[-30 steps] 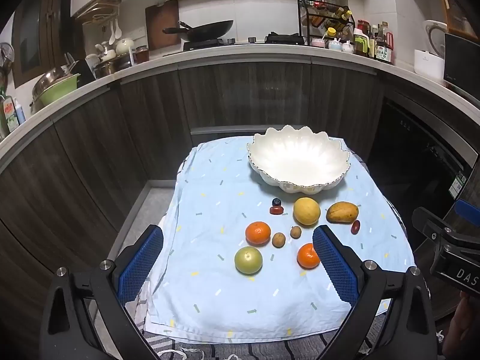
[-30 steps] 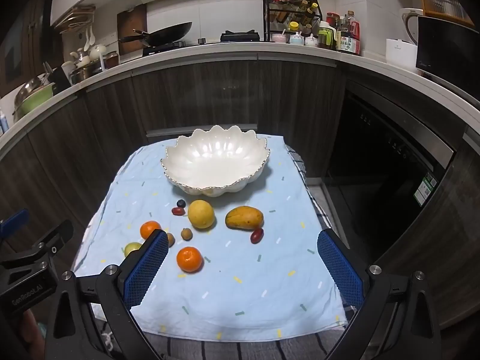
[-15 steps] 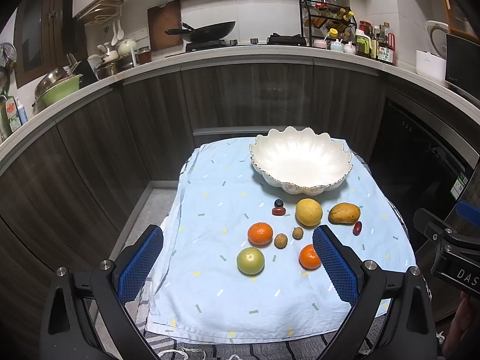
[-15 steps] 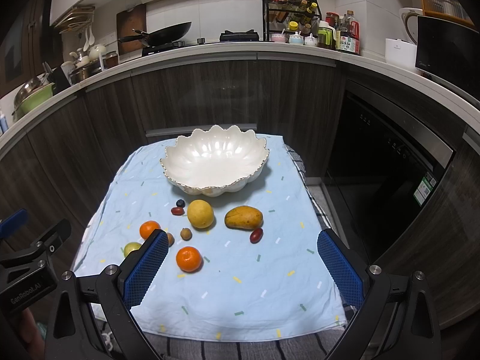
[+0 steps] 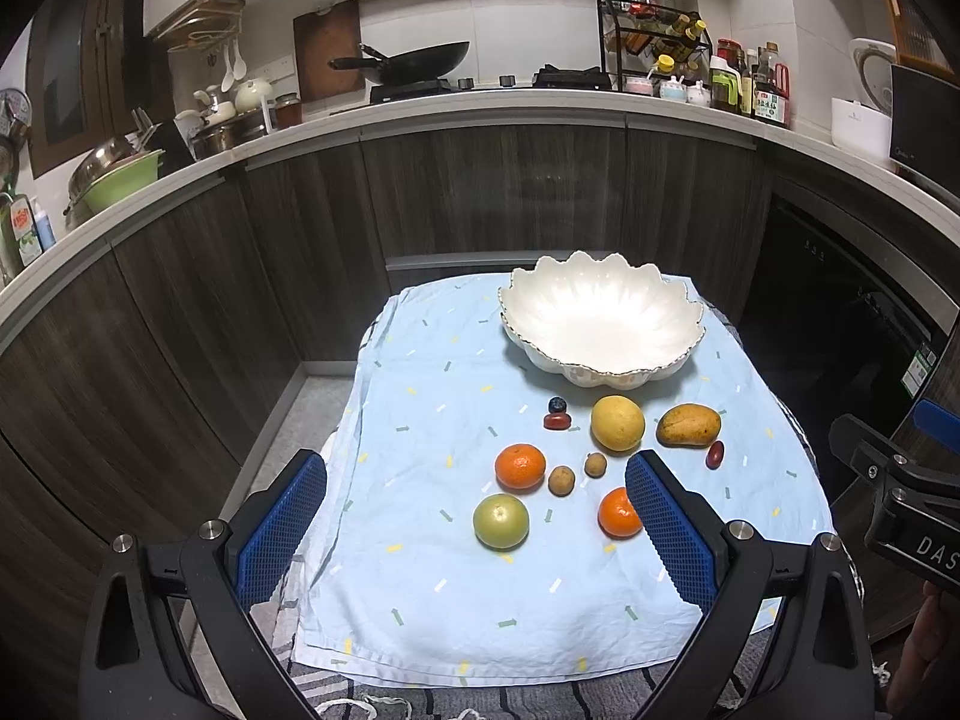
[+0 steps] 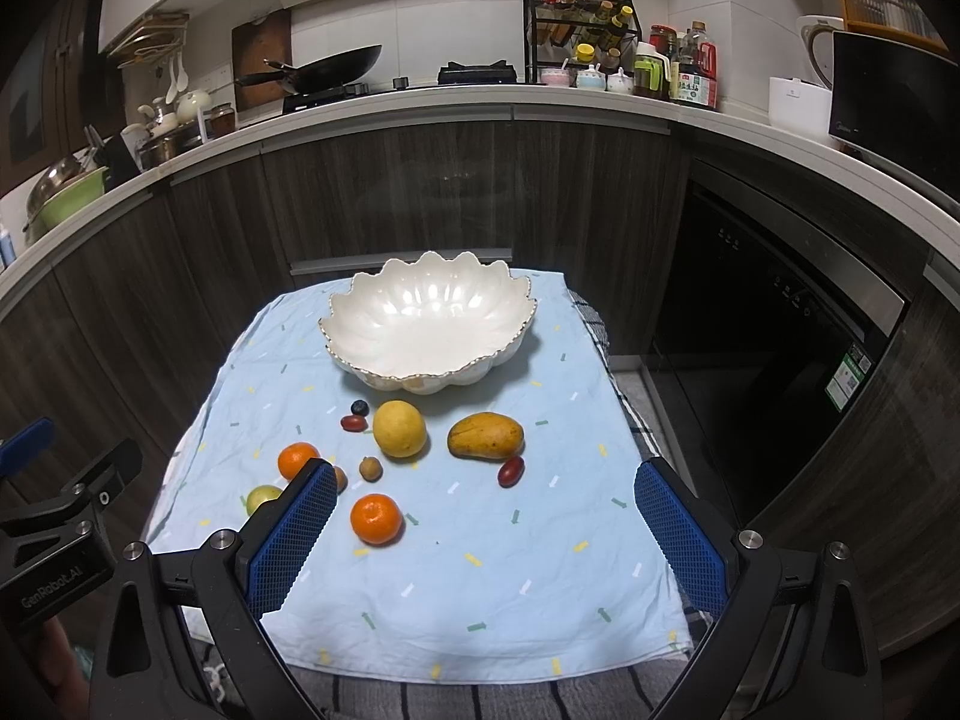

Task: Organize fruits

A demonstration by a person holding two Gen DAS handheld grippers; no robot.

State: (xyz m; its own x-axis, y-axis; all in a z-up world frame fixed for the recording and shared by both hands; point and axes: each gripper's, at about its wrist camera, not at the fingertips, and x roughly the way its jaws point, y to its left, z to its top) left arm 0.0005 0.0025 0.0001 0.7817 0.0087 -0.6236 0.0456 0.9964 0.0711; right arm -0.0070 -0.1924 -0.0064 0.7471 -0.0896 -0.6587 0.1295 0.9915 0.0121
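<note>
The scalloped white bowl (image 6: 427, 324) sits empty at the far end of the table (image 6: 540, 570); clipping its rim could chip it. The mango (image 6: 485, 434) and yellow citrus (image 6: 399, 428) just near of it may roll if nudged. The tiny blueberry (image 6: 359, 406) could squash. Both the left gripper (image 5: 477, 531) and right gripper (image 6: 480, 537) hover with fingers spread, empty.

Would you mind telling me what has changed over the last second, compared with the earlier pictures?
Very little. The left gripper has drifted slightly left, so the bowl and fruit sit a touch further right in its view. Nothing was gripped or released. The right gripper stays put, both sets of jaws remain wide open, and every fruit lies where it was on the cloth.
</note>
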